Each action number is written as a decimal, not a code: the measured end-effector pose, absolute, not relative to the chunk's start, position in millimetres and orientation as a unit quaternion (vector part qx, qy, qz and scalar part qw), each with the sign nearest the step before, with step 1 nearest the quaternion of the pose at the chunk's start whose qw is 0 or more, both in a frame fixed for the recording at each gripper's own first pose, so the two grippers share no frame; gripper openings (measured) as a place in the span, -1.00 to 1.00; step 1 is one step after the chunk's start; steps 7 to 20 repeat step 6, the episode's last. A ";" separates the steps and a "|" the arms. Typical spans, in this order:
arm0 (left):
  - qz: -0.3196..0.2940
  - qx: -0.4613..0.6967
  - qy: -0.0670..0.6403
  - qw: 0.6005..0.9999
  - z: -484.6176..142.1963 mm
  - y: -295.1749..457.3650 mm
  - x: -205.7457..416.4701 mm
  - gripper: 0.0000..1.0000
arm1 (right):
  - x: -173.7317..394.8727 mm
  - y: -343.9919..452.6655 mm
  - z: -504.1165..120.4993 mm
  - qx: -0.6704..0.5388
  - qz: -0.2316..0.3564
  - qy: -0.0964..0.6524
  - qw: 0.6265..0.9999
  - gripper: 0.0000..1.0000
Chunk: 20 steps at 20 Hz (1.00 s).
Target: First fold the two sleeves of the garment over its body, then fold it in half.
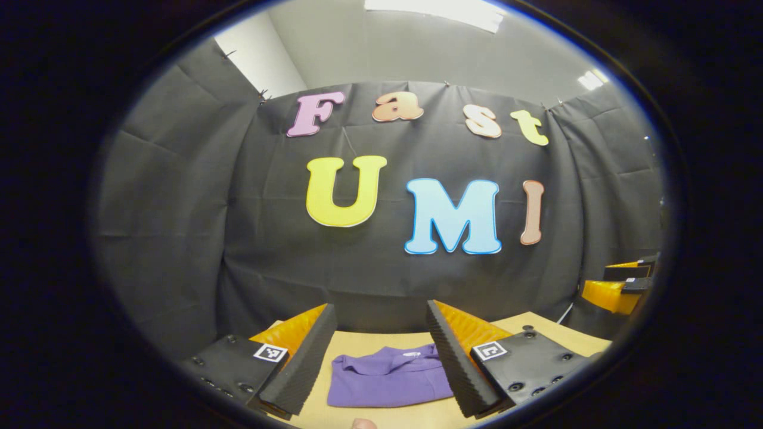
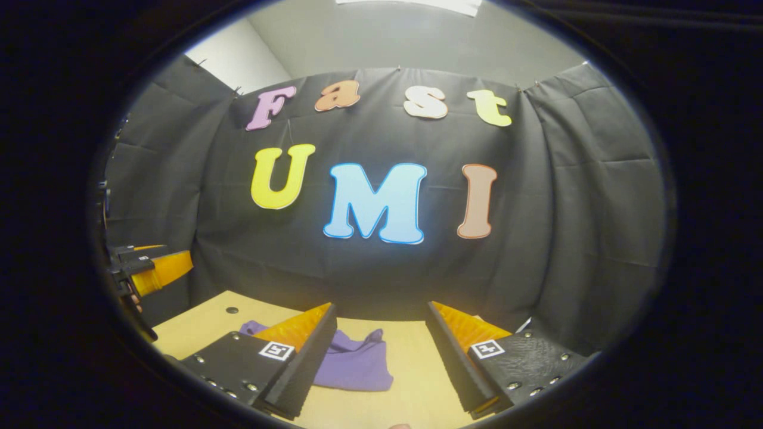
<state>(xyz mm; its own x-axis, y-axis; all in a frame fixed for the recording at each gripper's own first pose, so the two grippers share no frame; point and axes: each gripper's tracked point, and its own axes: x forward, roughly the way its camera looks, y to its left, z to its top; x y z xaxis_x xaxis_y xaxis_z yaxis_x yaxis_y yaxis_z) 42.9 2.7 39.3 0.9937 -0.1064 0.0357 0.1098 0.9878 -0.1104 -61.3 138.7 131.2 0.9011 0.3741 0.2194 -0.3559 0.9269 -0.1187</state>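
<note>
The purple garment [image 1: 390, 375] lies bunched on the wooden table [image 1: 536, 326], straight ahead between the left gripper [image 1: 381, 351]'s parted jaws, left of the empty, spread right gripper [image 2: 381, 351], so the left looks nearer.

1. a staged recording booth, more lab than home.
2. the landmark is a black cloth [image 1: 268, 238] backdrop, creased and pinned up along its top edge, wrapping round three sides.
3. above the cloth, plain pale wall [image 1: 262, 56] and a ceiling light panel [image 1: 435, 9] suggest an office-type room.
4. just below the cloth sits a bare light wooden table [image 2: 197, 322], close against it.
</note>
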 end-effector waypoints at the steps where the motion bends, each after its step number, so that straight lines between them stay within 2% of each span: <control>1: -0.056 -0.057 -0.014 0.997 37.8 -0.3 43.8 0.90 | -60.3 137.2 129.6 -0.039 0.185 -0.119 0.975 0.84; 20: -0.065 -0.048 -0.015 0.997 33.6 -7.3 46.3 0.90 | -59.2 131.7 125.1 -0.036 0.177 -0.114 0.977 0.83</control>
